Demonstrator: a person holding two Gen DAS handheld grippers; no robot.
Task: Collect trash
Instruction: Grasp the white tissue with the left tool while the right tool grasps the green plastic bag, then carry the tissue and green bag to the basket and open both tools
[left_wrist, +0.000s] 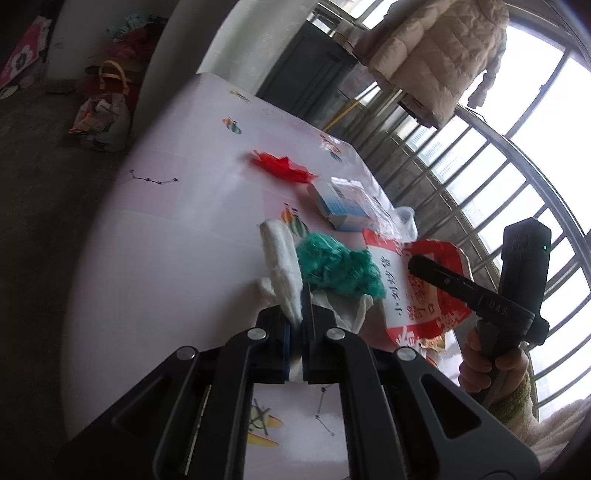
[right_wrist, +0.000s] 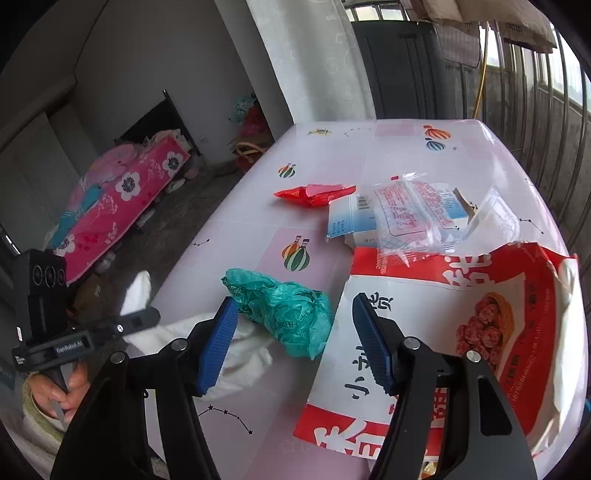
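A: Start close. What does the left wrist view give you?

B: The left gripper (left_wrist: 295, 332) is clenched on a white tissue (left_wrist: 282, 258); the paper sticks up from between the pads. Just past it lies a crumpled green plastic bag (left_wrist: 338, 267) on the pink table (left_wrist: 166, 240).

A: And the right wrist view?

B: There the right gripper (right_wrist: 295, 343) stands released, blue pads apart, nothing pressed between them. The green plastic bag (right_wrist: 284, 314) sits just ahead of the gap, near the left pad. The white tissue (right_wrist: 236, 365) shows behind that pad.

A: Anything one view has and the other lacks?

B: The right view shows the red-and-white snack bag (right_wrist: 461, 332) lying open at the right, with its printed picture; the left view catches only its side (left_wrist: 410, 291), partly behind the other gripper. The left view shows the right hand (left_wrist: 491, 365) on its handle; the right view shows the left hand (right_wrist: 55, 391).

A: Further out?

B: A blue-and-white box (right_wrist: 351, 221) with a clear wrapper (right_wrist: 424, 218) lying over it, then a red wrapper (right_wrist: 314, 194). Only the right view shows a bed with a pink floral cover (right_wrist: 125, 199); only the left shows a pale padded jacket (left_wrist: 439, 55) hanging by the window bars.
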